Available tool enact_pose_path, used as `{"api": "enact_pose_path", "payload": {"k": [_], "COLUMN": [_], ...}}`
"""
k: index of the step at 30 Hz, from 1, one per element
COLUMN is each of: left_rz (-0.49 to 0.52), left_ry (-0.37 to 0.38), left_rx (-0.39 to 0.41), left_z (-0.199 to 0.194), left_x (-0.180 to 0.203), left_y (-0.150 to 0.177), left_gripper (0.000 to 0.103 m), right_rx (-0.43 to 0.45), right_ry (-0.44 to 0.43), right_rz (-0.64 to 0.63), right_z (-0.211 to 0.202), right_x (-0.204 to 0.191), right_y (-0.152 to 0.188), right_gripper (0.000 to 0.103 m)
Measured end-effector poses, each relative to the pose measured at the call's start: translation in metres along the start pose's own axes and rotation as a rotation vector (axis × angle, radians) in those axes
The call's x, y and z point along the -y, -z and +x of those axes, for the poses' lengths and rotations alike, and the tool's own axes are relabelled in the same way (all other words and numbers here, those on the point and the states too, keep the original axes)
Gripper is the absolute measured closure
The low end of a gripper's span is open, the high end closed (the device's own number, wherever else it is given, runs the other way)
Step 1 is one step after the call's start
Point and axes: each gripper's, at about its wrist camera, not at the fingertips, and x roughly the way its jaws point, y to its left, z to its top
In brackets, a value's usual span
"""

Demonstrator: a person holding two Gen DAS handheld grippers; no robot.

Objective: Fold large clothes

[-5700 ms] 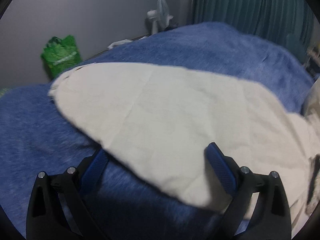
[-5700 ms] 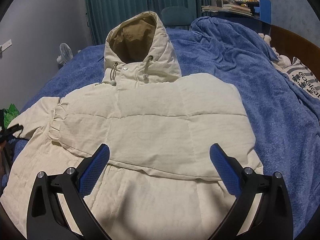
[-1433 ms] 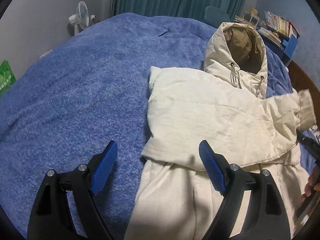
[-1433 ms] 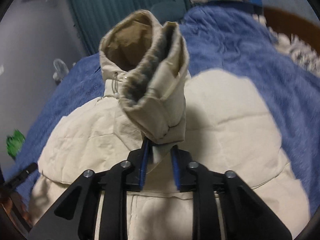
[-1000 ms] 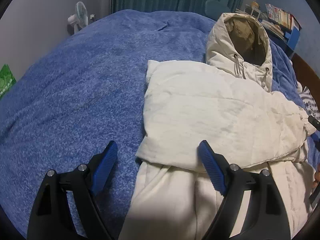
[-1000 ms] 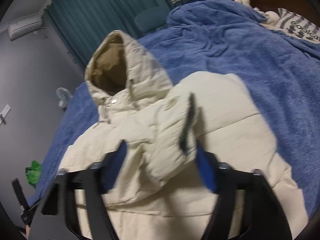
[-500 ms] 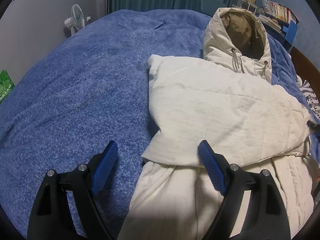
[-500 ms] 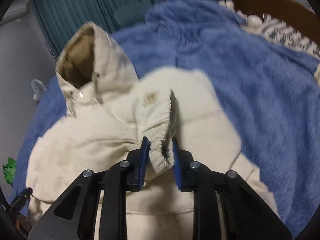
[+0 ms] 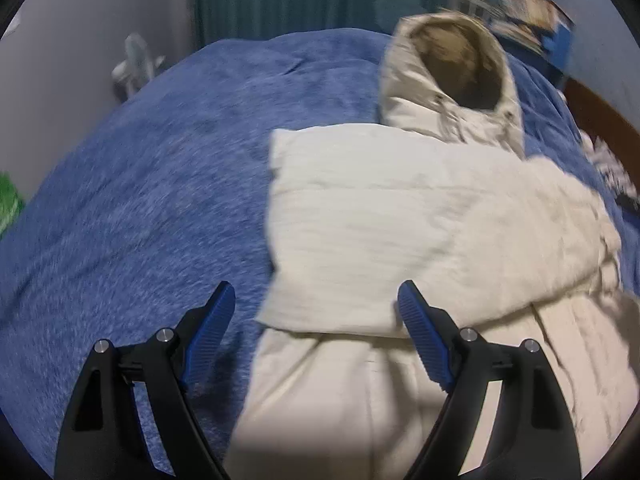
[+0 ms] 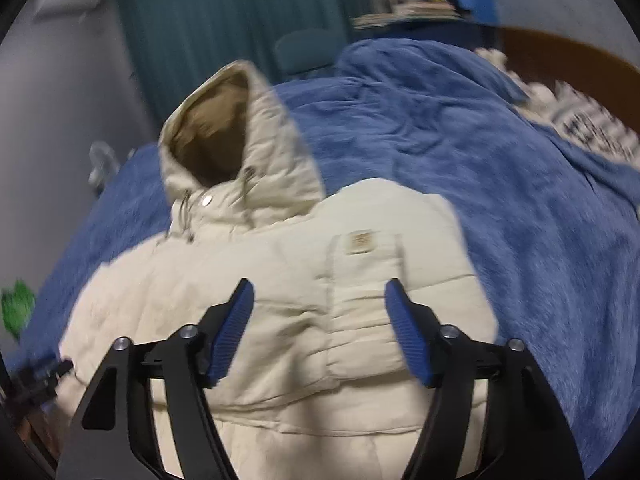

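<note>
A cream hooded puffer jacket (image 9: pixel 400 232) lies front up on a blue bed cover, hood (image 9: pixel 456 68) at the far end. Both sleeves are folded in across the chest. In the right wrist view the jacket (image 10: pixel 280 288) fills the middle and the right sleeve (image 10: pixel 364 280), with a small label patch, lies on the chest. My left gripper (image 9: pixel 316 312) is open and empty above the jacket's left edge. My right gripper (image 10: pixel 320 308) is open and empty just above the folded right sleeve.
The blue bed cover (image 9: pixel 140 168) spreads wide to the left of the jacket. A white fan (image 9: pixel 134 60) stands by the wall at the back left. Teal curtains (image 10: pixel 208 12) hang behind. A patterned cloth (image 10: pixel 584 120) lies by the wooden headboard at the right.
My right gripper, shut on the right sleeve's cuff half a second ago, has let go and opened. The sleeve now lies on the chest. My left gripper stays open, shifted slightly.
</note>
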Motion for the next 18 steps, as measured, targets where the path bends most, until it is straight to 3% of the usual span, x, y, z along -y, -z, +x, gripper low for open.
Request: {"api": "enact_pose_path", "payload": {"k": [6, 12, 16, 18], "left_rz": [0.066, -0.049, -0.018, 0.018], "left_ry": [-0.020, 0.043, -0.070, -0.115], "left_rx": [-0.039, -0.105, -0.049, -0.005], "left_z": [0.014, 0.036, 0.018, 0.006], "left_x": [0.012, -0.006, 0.003, 0.013], "left_y": [0.007, 0.016, 0.013, 0.009], "left_gripper": [0.020, 0.011, 0.011, 0.011], "right_rx": [-0.162, -0.169, -0.144, -0.084], "right_ry": [-0.001, 0.027, 0.029, 0.018], "right_rz": [-0.092, -0.135, -0.137, -0.124], "right_z": [0.040, 0.055, 0.045, 0.030], "right_x": [-0.016, -0.021, -0.023, -0.023], "right_y": [0.028, 0.041, 0.036, 0.026], "right_gripper": [0.033, 0.028, 0.028, 0.028]}}
